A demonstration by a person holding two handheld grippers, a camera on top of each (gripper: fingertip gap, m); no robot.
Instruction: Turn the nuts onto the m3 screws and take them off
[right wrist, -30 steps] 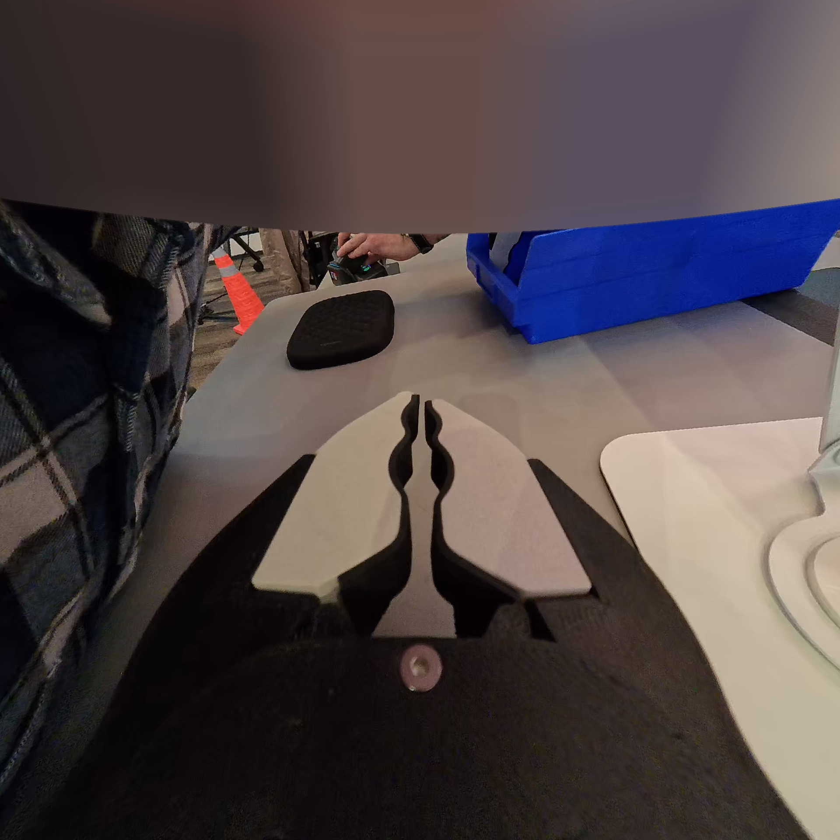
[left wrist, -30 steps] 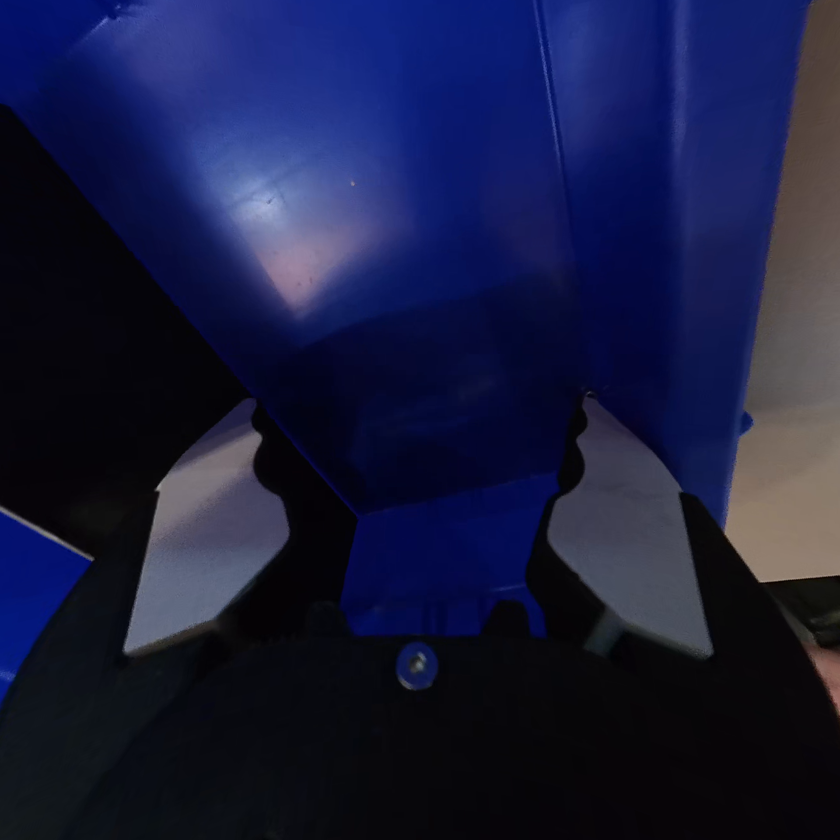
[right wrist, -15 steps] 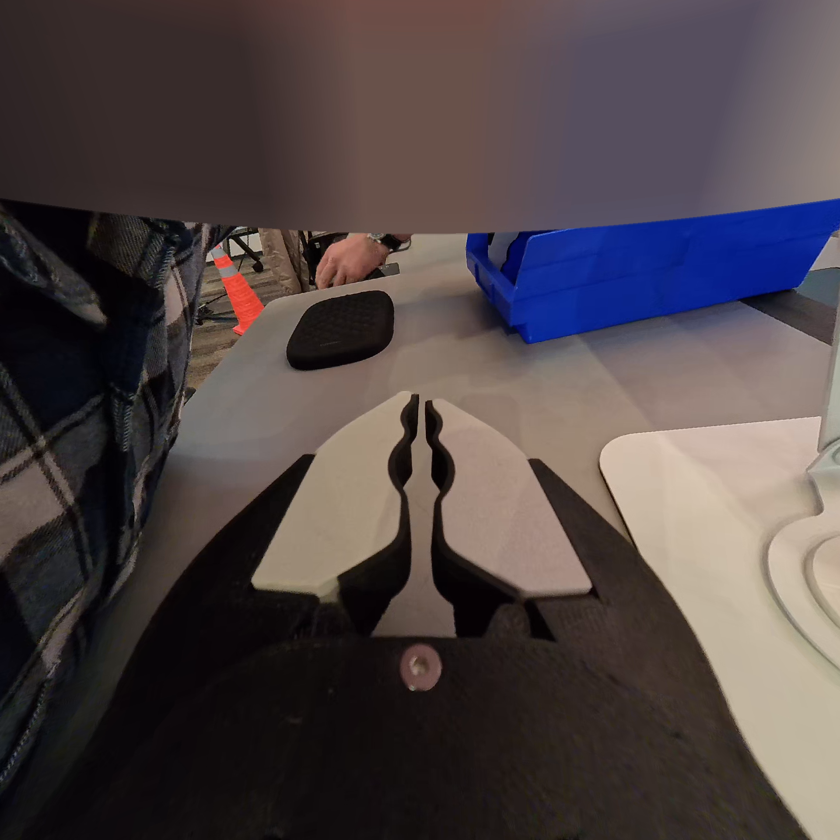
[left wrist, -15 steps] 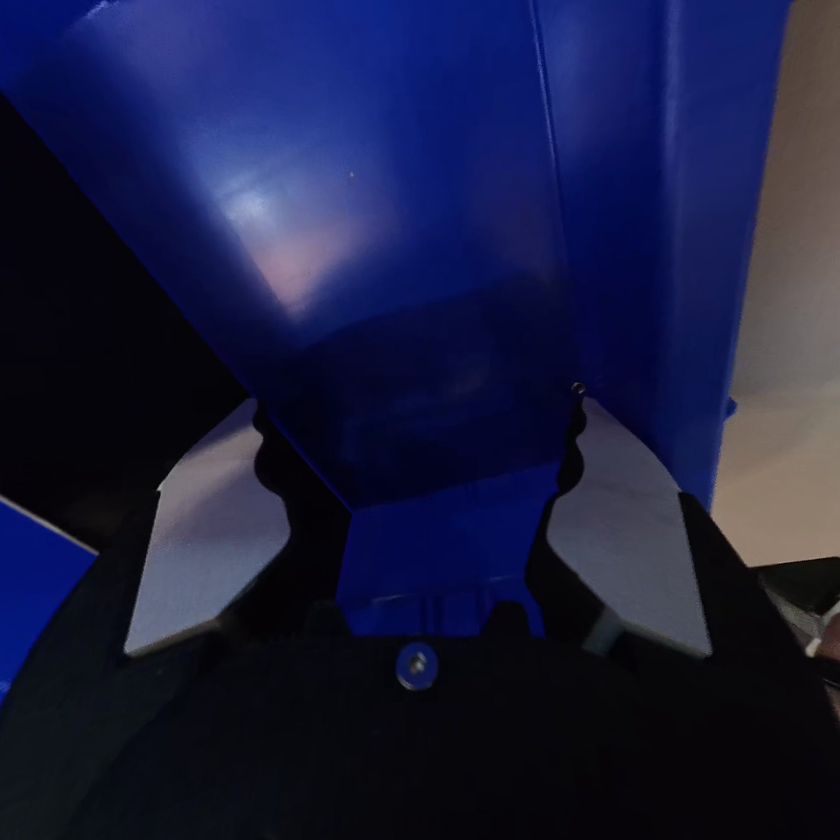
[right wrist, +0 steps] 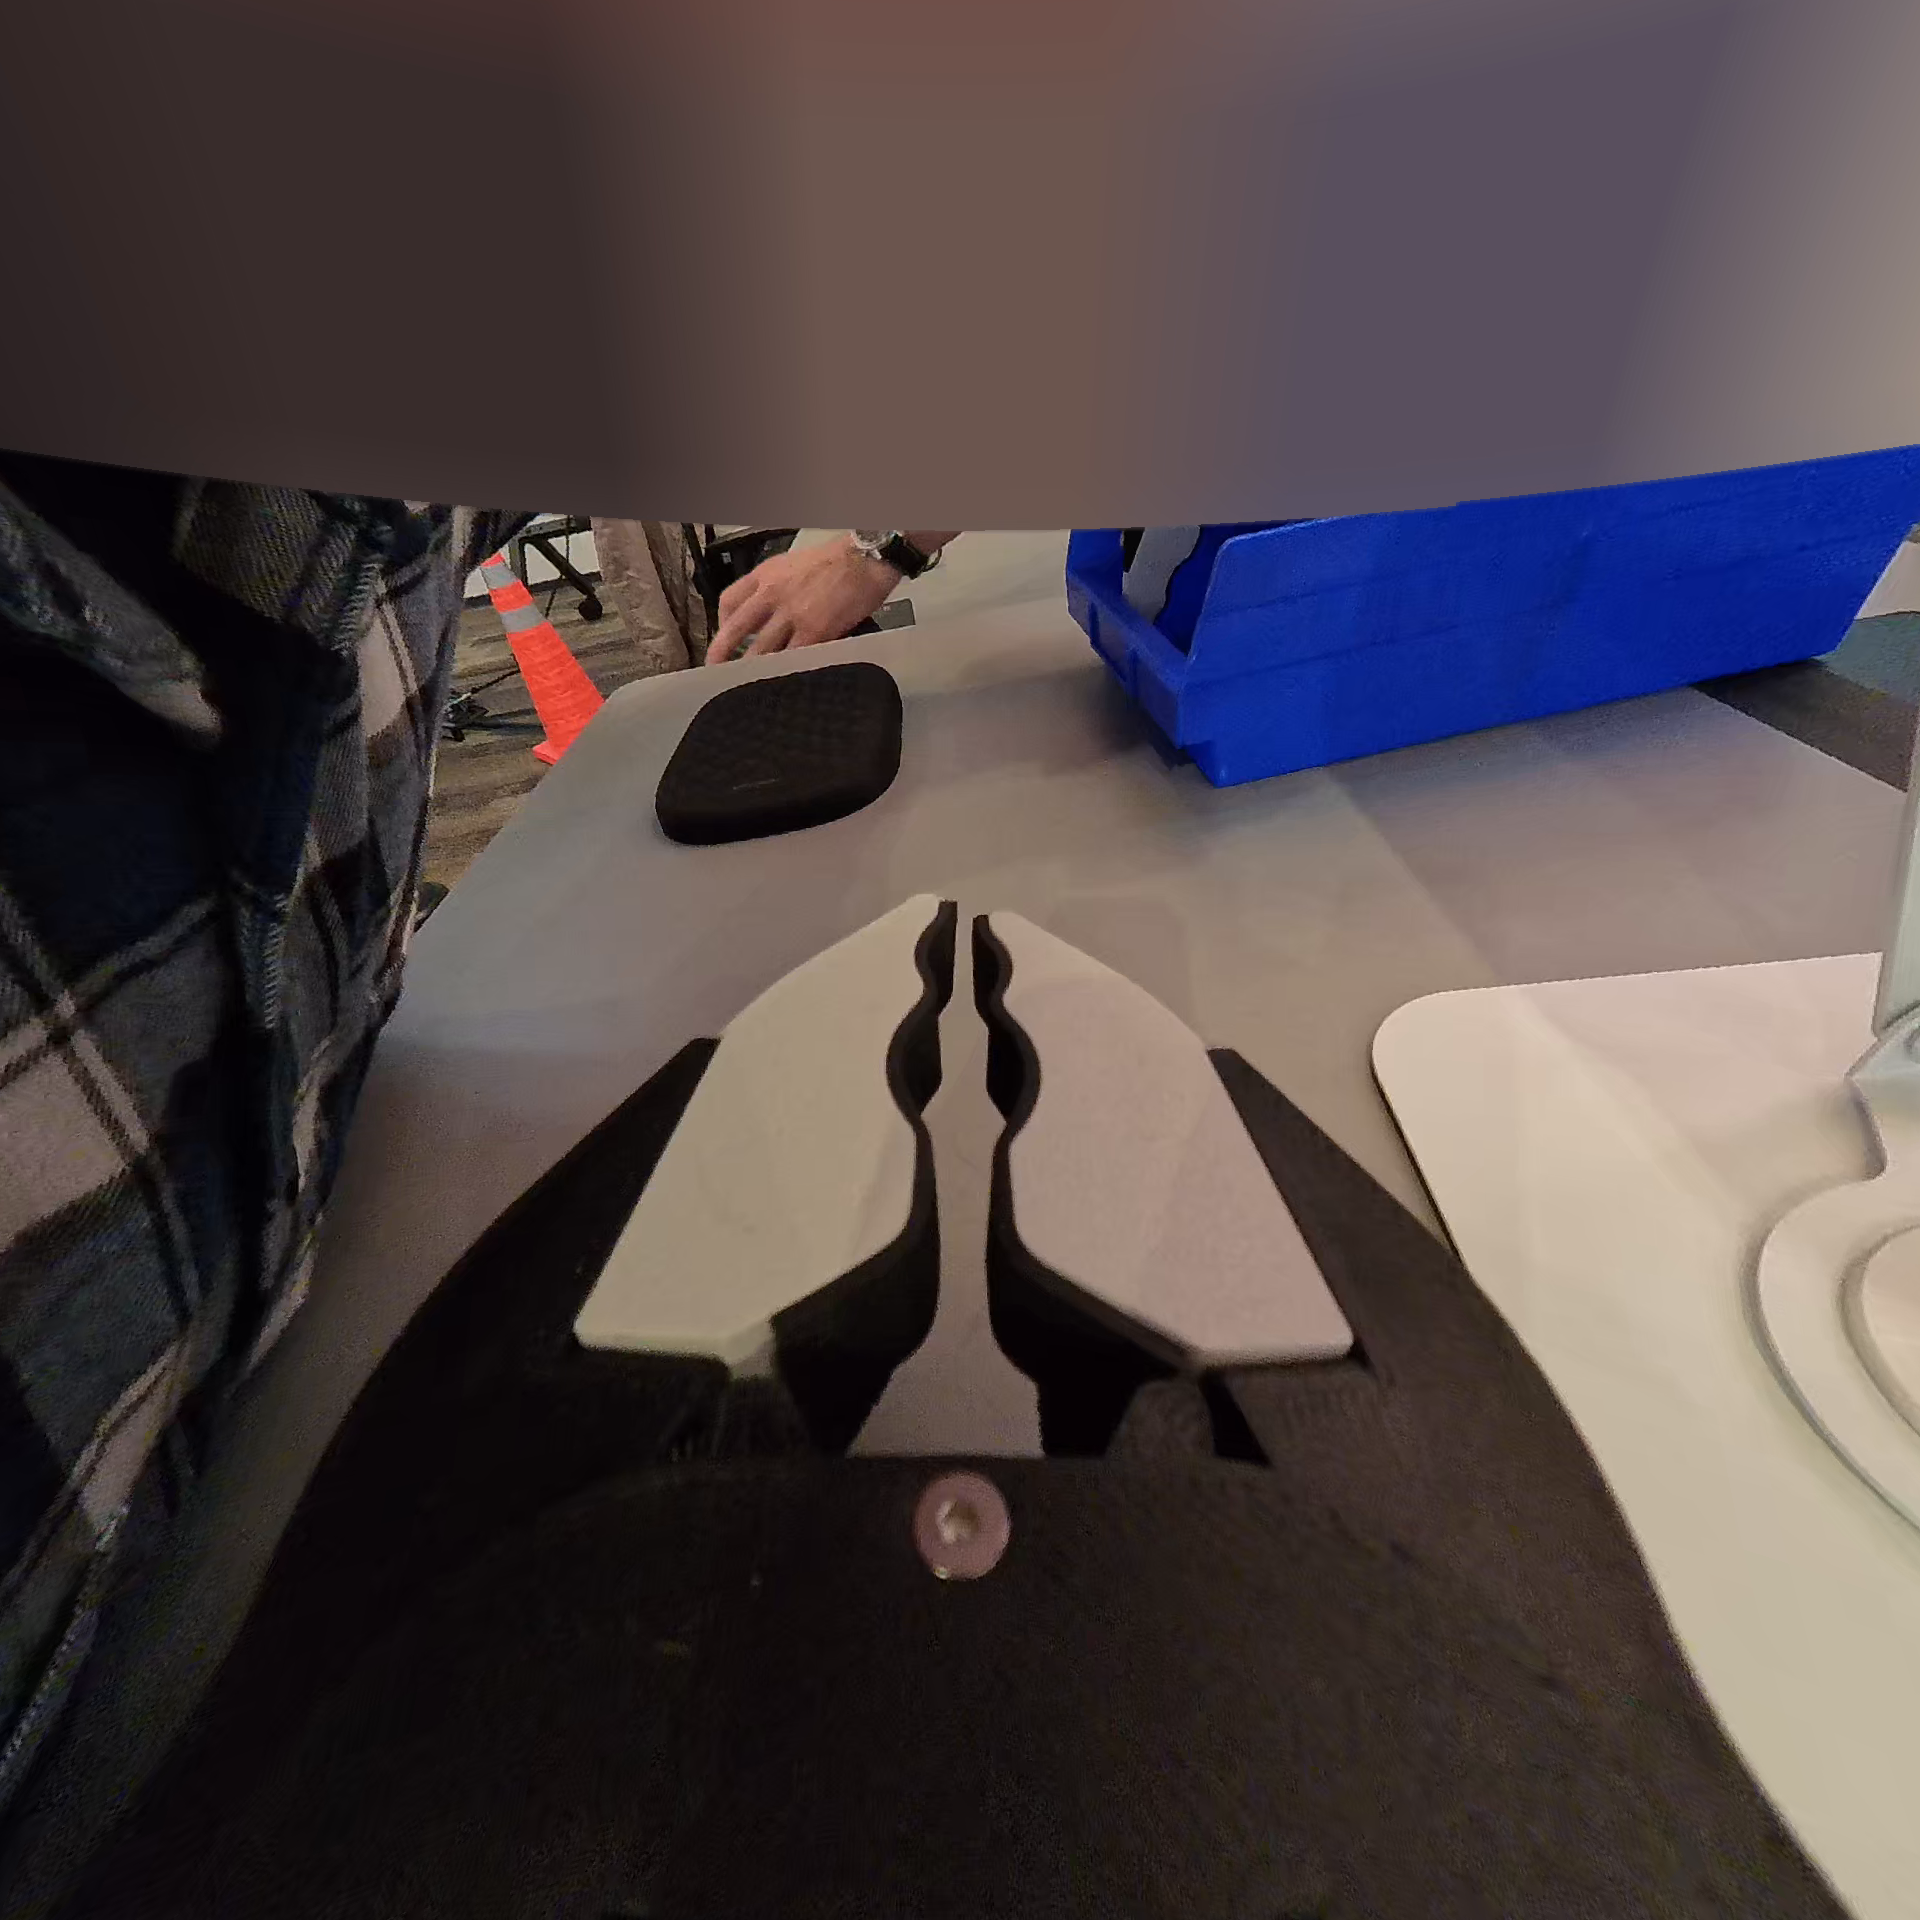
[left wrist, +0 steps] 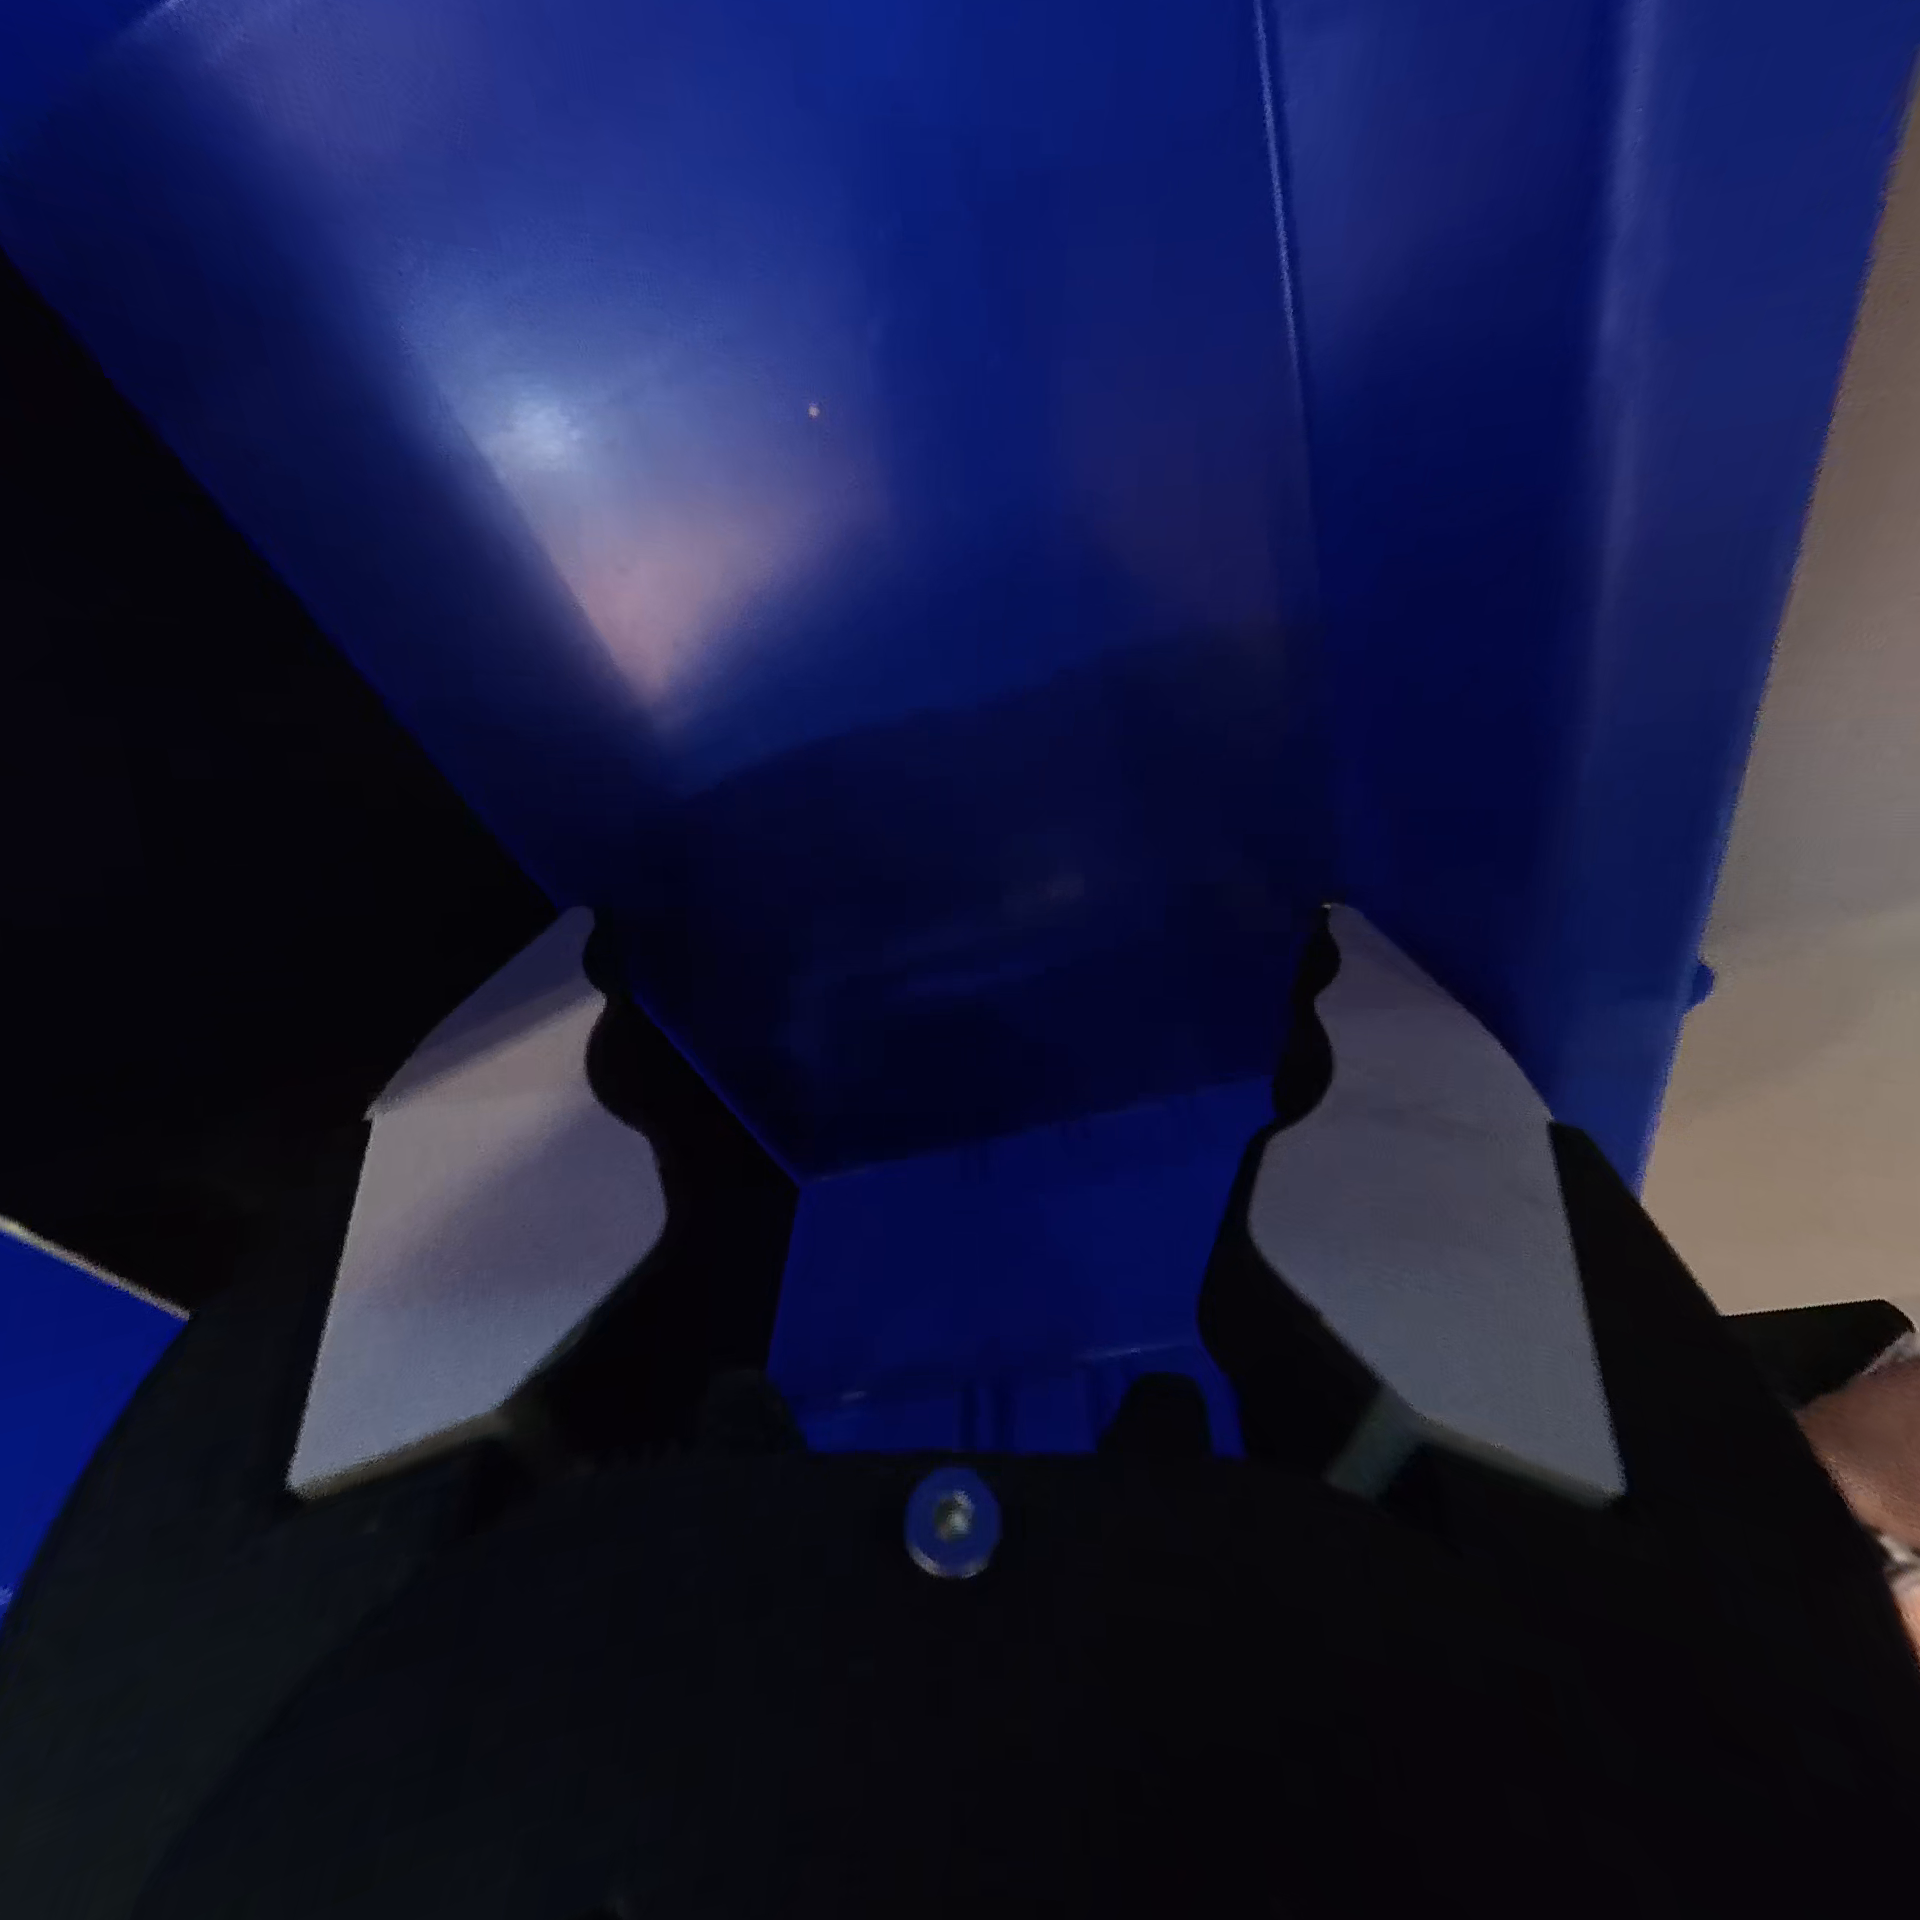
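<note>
My left gripper (left wrist: pixel 951 914) is open wide and sits close up against a blue plastic bin (left wrist: pixel 831 468) that fills its view. A corner of the bin's walls lies between the fingers. The right fingertip (left wrist: pixel 1340 966) is at a wall; a dark gap shows beside the left fingertip (left wrist: pixel 540 997). Nothing is gripped. My right gripper (right wrist: pixel 961 909) is shut with nothing between its pads, low over the grey table (right wrist: pixel 1247 883). The blue bin (right wrist: pixel 1507 623) stands at the far right of that table.
A black textured pad (right wrist: pixel 779 748) lies on the table ahead. A white board (right wrist: pixel 1610 1143) with a silver stand base (right wrist: pixel 1860 1299) is at the right. A plaid sleeve (right wrist: pixel 156 935) is at the left. A person's hand (right wrist: pixel 800 603) and an orange cone (right wrist: pixel 545 665) are beyond the table. Tip to tip, the grippers are about 35 cm apart.
Both grippers keep their jaws as they were. The left view shifts only slightly against the bin. The hand beyond the table has reached down and to the left.
</note>
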